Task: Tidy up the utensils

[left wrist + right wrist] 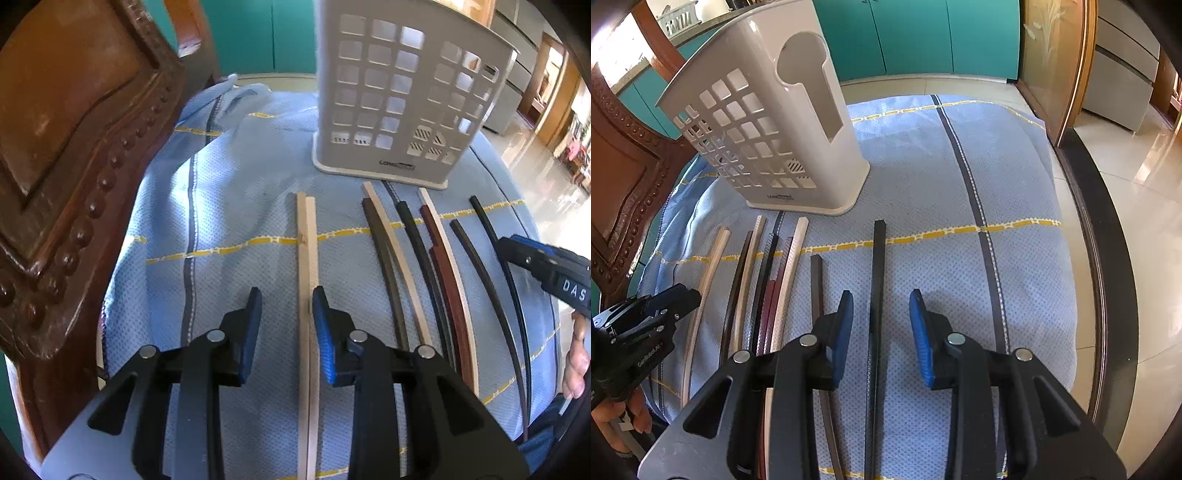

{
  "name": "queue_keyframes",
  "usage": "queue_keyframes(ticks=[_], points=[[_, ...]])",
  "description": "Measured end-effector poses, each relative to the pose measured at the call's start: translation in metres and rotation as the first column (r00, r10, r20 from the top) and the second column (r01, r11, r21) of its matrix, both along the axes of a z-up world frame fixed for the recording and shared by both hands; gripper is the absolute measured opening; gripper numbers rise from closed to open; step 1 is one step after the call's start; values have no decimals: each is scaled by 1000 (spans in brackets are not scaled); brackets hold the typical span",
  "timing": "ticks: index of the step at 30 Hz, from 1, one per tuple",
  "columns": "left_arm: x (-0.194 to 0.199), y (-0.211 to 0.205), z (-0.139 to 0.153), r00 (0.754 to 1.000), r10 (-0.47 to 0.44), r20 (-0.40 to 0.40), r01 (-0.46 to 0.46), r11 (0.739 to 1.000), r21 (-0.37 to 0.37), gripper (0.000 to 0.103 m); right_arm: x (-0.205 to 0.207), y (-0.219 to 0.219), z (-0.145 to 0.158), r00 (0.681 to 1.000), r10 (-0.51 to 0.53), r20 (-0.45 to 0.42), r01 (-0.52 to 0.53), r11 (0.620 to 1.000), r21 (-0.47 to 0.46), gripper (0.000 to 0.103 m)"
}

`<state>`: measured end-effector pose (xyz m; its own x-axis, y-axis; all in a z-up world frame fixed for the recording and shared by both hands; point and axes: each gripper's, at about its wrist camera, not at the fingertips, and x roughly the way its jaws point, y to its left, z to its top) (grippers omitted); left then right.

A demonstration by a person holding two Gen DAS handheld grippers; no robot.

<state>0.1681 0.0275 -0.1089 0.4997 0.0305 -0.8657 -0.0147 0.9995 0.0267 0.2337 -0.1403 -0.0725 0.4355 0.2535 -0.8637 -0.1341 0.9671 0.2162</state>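
Several chopsticks lie side by side on a blue cloth (229, 206), pointing toward a white perforated utensil holder (402, 96) that stands upright behind them; the holder also shows in the right wrist view (764, 122). My left gripper (287, 299) is open and empty just above a pale wooden pair (308, 258), which runs between its fingers. My right gripper (881, 302) is open and empty over a black chopstick (877, 280) at the right end of the row. Dark brown, tan, black and red-brown sticks (443, 273) lie between the two.
A carved wooden chair back (74, 177) stands close on the left. The cloth-covered table (1027, 192) has a dark rim (1108, 258) curving at the right, with tiled floor beyond. Teal cabinets (916, 33) are behind. The right gripper's body (554, 273) shows at the left view's right edge.
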Motion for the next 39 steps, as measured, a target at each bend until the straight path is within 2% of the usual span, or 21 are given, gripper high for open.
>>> queue_keyframes(ticks=[5, 8, 10, 11, 12, 14, 28, 30, 33, 37, 39], points=[[-1, -2, 1, 1000, 1, -1, -1, 1000, 4, 30, 1, 1, -2, 1000, -1, -4, 1, 1000, -5, 32], [0, -4, -5, 999, -24, -35, 22, 999, -45, 30, 1, 3, -3, 1000, 3, -6, -3, 1000, -9, 32], [-1, -9, -6, 999, -37, -26, 37, 999, -21, 30, 1, 3, -3, 1000, 2, -6, -2, 1000, -10, 32], [-2, -11, -6, 999, -41, -26, 40, 999, -21, 29, 1, 4, -4, 1000, 2, -7, -2, 1000, -11, 32], [-2, -10, -6, 999, -39, -26, 39, 999, -29, 18, 1, 4, -4, 1000, 2, -7, -2, 1000, -12, 32], [-4, -12, -6, 999, -41, -23, 40, 999, -31, 13, 1, 6, -5, 1000, 5, -5, -5, 1000, -16, 33], [-27, -14, 20, 997, -48, 55, 56, 987, -151, 13, 0, 5, -3, 1000, 8, -5, -8, 1000, -16, 35], [-30, -12, 24, 997, -42, 71, 52, 988, -143, 18, 0, 5, -3, 1000, 8, -4, -8, 1000, -16, 35], [-28, -5, 27, 997, -17, 80, 28, 991, -134, 20, 1, 5, -3, 1000, 7, -3, -7, 1000, -18, 35], [-18, 9, 20, 998, 35, 48, -29, 992, -121, 20, 1, 5, -3, 1000, 3, -3, -4, 1000, -17, 35], [-16, 16, 17, 998, 48, 32, -44, 991, -124, 26, 1, 4, -3, 1000, 1, -4, -1, 1000, -14, 35]])
